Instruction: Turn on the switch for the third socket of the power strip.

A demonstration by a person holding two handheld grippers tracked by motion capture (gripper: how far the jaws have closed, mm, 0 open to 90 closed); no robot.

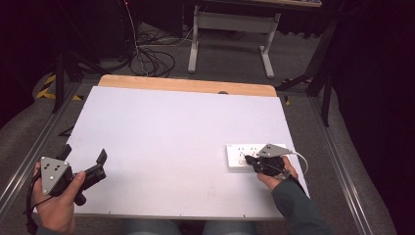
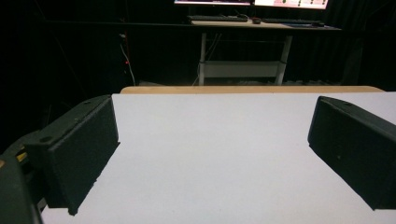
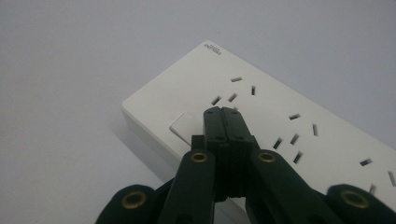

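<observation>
The right gripper (image 3: 223, 112), jaws pressed together, hovers over the flat white plastic power strip (image 3: 280, 112) beside its rocker switch (image 3: 183, 125), apparently to press it, while the left gripper (image 1: 83, 164) waits spread wide above the white table (image 1: 171, 127).

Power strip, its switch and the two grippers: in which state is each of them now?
Power strip: lies flat on the white table, nothing plugged into its sockets.
Switch: at the strip's end, beside the closed jaws; on or off cannot be told.
Right gripper: shut, empty, tips over the strip by the switch.
Left gripper: open, empty, held at the table's near left edge.
</observation>
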